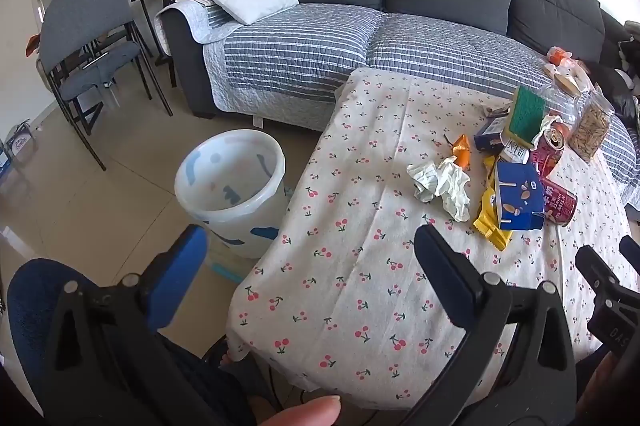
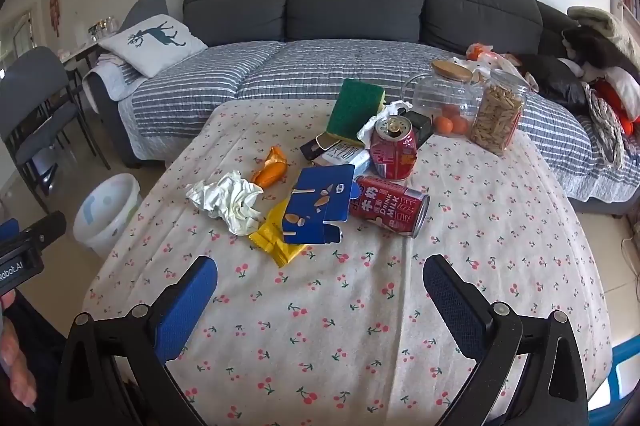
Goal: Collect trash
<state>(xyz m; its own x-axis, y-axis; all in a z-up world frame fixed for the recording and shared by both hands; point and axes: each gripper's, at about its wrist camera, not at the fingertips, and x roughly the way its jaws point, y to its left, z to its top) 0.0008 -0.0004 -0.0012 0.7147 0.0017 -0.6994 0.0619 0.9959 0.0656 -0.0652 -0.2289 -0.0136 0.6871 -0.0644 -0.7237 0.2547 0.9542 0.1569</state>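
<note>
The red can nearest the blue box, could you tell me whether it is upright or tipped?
Tipped: the red can lies on its side, label sideways, on the tablecloth.

Trash pile (image 2: 320,177) on table (image 2: 360,326), bin (image 2: 106,214) on floor left, sofa (image 2: 356,5) behind.

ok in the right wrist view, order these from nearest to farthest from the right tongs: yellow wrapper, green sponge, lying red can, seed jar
1. yellow wrapper, just ahead of the open right tongs, slightly left
2. lying red can, ahead and right
3. green sponge, mid table, propped on the pile
4. seed jar, far right edge, slightly beyond the sponge
</note>
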